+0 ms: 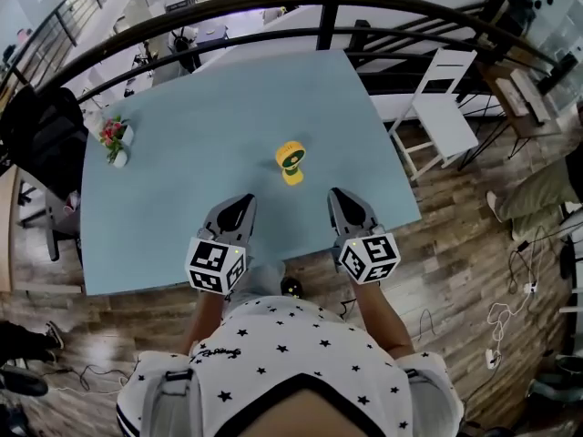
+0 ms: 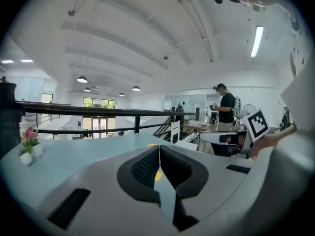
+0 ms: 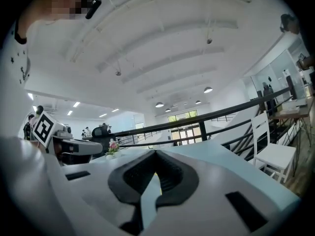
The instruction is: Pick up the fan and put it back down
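Observation:
A small yellow fan (image 1: 291,162) stands upright on the light blue table (image 1: 182,198), near its middle. My left gripper (image 1: 248,198) hovers over the table's near edge, below and left of the fan, apart from it. My right gripper (image 1: 337,192) is level with it, below and right of the fan, also apart. Both are shut with nothing between the jaws. In the left gripper view the pads of the left gripper (image 2: 159,146) meet, and a yellow sliver of the fan (image 2: 157,175) shows behind them. In the right gripper view the right gripper (image 3: 155,152) is likewise shut.
Two small white vases with pink flowers (image 1: 116,139) stand at the table's left edge. A black curved railing (image 1: 273,7) runs behind the table. A white chair (image 1: 442,107) stands to the right, a dark chair (image 1: 41,135) to the left. A person (image 2: 226,109) stands far off.

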`<state>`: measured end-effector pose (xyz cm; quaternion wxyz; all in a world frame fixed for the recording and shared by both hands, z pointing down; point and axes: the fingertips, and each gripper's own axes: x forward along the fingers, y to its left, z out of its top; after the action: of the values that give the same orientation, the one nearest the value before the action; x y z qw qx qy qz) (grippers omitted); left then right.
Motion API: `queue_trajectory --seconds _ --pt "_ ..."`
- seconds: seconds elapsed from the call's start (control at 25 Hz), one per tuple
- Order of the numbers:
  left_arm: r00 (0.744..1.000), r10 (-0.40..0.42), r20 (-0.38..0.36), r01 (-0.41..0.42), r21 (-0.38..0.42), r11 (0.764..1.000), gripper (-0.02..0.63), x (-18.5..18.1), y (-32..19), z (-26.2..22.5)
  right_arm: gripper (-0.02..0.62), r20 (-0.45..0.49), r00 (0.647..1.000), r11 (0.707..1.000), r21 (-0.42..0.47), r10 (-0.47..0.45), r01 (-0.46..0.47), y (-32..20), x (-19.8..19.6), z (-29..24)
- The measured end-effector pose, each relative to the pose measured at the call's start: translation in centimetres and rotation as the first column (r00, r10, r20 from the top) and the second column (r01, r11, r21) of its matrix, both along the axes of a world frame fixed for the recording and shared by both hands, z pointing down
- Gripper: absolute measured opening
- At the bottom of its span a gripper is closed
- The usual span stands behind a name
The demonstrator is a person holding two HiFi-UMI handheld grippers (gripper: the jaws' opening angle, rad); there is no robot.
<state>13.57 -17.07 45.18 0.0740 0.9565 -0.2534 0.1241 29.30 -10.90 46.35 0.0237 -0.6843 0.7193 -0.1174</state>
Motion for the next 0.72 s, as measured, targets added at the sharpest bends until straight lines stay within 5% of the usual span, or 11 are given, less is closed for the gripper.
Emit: queue_trajectory --seconds 0.72 --pt "1.0 -0.006 0.005 0.006 -0.008 1.0 0.029 -0.3 0.2 0.0 -0.002 0.01 1.0 1.0 0.021 -0.02 0.019 0.3 -0.6 -1.0"
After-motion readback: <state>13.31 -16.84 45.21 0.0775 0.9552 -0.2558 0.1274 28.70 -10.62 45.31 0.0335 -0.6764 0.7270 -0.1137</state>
